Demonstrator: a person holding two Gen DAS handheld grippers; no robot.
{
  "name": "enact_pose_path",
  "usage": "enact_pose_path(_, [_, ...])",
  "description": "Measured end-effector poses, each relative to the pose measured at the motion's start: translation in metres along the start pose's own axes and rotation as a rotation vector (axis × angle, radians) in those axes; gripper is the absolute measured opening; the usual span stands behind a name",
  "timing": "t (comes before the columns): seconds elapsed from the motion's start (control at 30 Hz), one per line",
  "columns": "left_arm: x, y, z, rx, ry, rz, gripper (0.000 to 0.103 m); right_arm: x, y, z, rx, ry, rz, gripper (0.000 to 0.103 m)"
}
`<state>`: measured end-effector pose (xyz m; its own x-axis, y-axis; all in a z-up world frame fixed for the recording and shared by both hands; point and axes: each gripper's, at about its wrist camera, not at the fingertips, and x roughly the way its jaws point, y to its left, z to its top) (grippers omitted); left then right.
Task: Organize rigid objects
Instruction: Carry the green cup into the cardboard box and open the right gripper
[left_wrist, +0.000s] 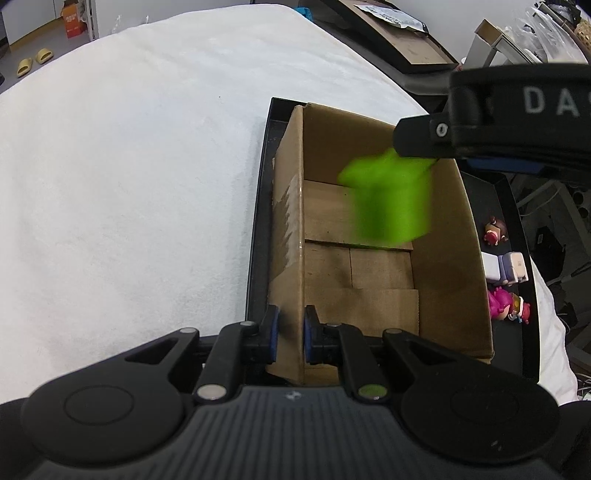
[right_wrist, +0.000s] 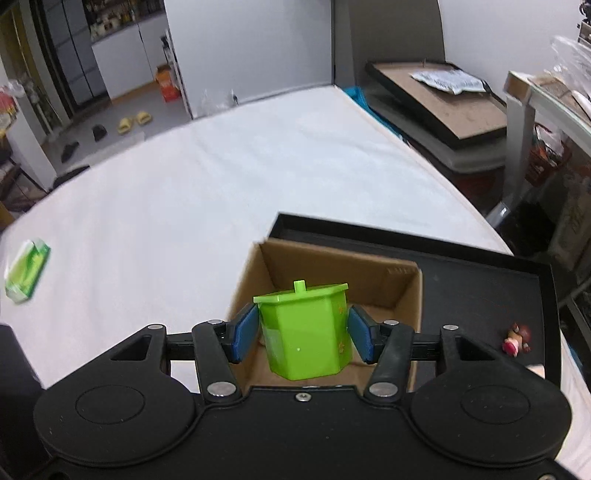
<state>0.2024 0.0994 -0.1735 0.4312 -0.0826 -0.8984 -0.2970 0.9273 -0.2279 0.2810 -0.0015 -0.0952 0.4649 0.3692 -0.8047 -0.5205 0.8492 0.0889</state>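
Observation:
A bright green lidded hexagonal container (right_wrist: 304, 332) hangs over the open cardboard box (right_wrist: 332, 269), between the blue pads (right_wrist: 245, 332) of my right gripper (right_wrist: 303, 332). A thin gap shows on each side, so the pads do not press it. In the left wrist view the same container (left_wrist: 391, 199) is a blur inside the box (left_wrist: 454, 258), just below the right gripper (left_wrist: 417, 140). My left gripper (left_wrist: 290, 332) is shut on the box's near left wall. The box stands in a black tray (left_wrist: 258, 221).
Small figurines (left_wrist: 506, 304) and a white block toy (left_wrist: 506, 269) lie on the tray's right strip, and another figurine (right_wrist: 517, 338) shows there too. A green packet (right_wrist: 27, 269) lies far left on the white cloth (right_wrist: 221, 184). Framed boards and shelves stand beyond the right edge.

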Motion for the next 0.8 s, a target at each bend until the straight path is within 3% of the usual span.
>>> enact_pose_path(0.23, [0.001,-0.008,0.002,0.013,0.042,0.033,0.015,-0.009,-0.011,-0.004,0.024,-0.009,-0.003,0.064])
enact_pose_path(0.27, [0.001,-0.011,0.002,0.026,0.045,0.030,0.017,-0.010,-0.014,-0.005,0.028,-0.011,-0.006,0.067])
enact_pose_path(0.33, [0.001,-0.014,0.002,0.050,0.046,0.029,0.035,-0.015,-0.021,-0.010,0.036,-0.017,-0.018,0.072])
enact_pose_path(0.43, [-0.002,-0.019,0.002,0.068,0.028,0.061,0.051,-0.022,-0.032,-0.017,0.060,-0.031,-0.033,0.074])
enact_pose_path(0.8, [-0.010,-0.031,0.007,0.095,0.017,0.116,0.065,-0.031,-0.085,-0.054,0.200,-0.037,-0.073,0.074])
